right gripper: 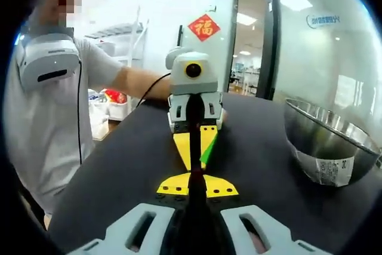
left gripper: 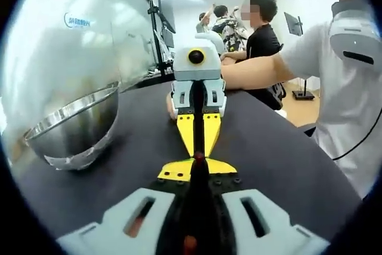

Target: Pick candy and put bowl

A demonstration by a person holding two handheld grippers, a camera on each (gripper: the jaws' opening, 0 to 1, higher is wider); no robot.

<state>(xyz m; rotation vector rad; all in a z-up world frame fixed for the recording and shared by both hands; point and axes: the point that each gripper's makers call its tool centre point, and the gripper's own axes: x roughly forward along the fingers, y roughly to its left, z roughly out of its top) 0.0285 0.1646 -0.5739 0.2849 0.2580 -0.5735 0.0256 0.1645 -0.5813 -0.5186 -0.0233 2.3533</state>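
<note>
On the black table my two grippers point at each other, their yellow fingertips meeting at the middle. My left gripper is shut, with a small red speck of candy at its tip. In the right gripper view the left gripper comes from the far side with a green sliver of candy pinched at its fingers. My right gripper is shut, tip against that candy; in the left gripper view the right gripper faces me. A steel bowl stands beside both, apparently empty.
A person in a white shirt stands at the table's edge holding the grippers. Other people stand behind. A glass wall rises just past the bowl. Bare black table lies on the side away from the bowl.
</note>
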